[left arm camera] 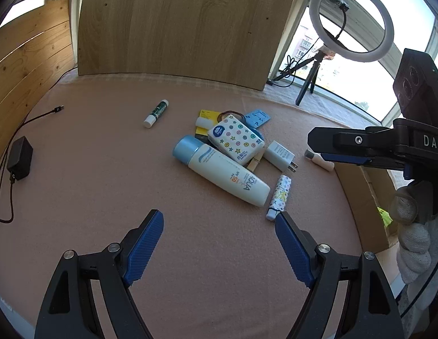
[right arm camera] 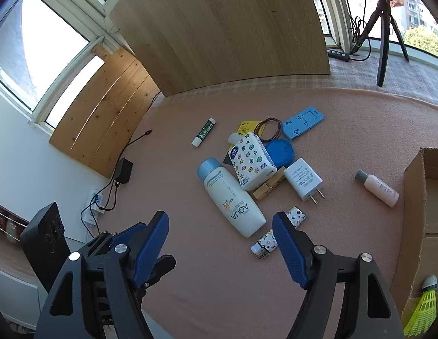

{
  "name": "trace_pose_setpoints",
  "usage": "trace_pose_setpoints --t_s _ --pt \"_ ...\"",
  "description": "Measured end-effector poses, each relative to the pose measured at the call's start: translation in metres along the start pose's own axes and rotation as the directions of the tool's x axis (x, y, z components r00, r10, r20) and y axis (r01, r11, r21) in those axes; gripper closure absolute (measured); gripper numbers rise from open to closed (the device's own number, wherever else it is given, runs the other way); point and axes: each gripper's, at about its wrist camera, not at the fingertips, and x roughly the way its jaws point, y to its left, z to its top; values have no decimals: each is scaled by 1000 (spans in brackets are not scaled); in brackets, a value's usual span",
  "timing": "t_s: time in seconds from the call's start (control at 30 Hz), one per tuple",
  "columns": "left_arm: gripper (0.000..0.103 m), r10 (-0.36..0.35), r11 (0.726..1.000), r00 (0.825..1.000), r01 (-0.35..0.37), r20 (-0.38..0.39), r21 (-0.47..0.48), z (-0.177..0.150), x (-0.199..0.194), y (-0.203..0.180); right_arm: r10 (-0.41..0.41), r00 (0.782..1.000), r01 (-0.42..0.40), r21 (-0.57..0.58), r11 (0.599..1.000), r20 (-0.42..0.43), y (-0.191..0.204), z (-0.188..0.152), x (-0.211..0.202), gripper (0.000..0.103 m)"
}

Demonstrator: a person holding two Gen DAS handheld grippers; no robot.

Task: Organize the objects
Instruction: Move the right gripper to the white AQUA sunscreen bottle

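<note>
**Both tongs empty above the clutter**

The left tongs [left arm camera: 219, 223] stand wide, nothing between them. The right tongs [right arm camera: 220, 226] gape too and grip nothing. At one o'clock of the left tongs lies the lighter [left arm camera: 279, 196], close to the right tip; at twelve, the sunscreen [left arm camera: 221, 171], touching the tissue pack [left arm camera: 235, 138]. Beside them, at one o'clock, the charger [left arm camera: 279, 155]; further right, the small bottle [right arm camera: 377, 188] near the box [right arm camera: 416, 197] at three. The lip balm [left arm camera: 156, 113] lies apart at eleven on the table [left arm camera: 105, 169].
</note>
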Motion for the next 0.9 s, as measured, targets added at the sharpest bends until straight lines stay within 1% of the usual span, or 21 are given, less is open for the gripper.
trace_pose_setpoints --t_s 0.13,0.2,0.27,0.4,0.6,0.9 --pt "20 25 999 1000 -25 1 -35 -6 -8 23 11 998 -14 -41 999 -66 15 11 36 45" --pt "20 36 998 999 -36 -1 -50 -9 -11 32 1 995 -7 -60 998 -100 20 18 55 52" --pt "20 46 997 999 -46 -3 -64 -12 -13 41 -16 992 6 -81 997 -128 24 23 74 55" --pt "20 63 994 998 -64 -8 -93 -19 -16 56 -39 986 22 -104 994 -163 27 31 102 56" --pt "20 74 990 997 -75 -13 -120 -22 -16 71 -67 979 42 -130 991 -192 32 38 128 56" --pt "20 71 990 997 -72 -17 -118 -22 -16 73 -128 973 97 -162 982 -192 34 45 145 56"
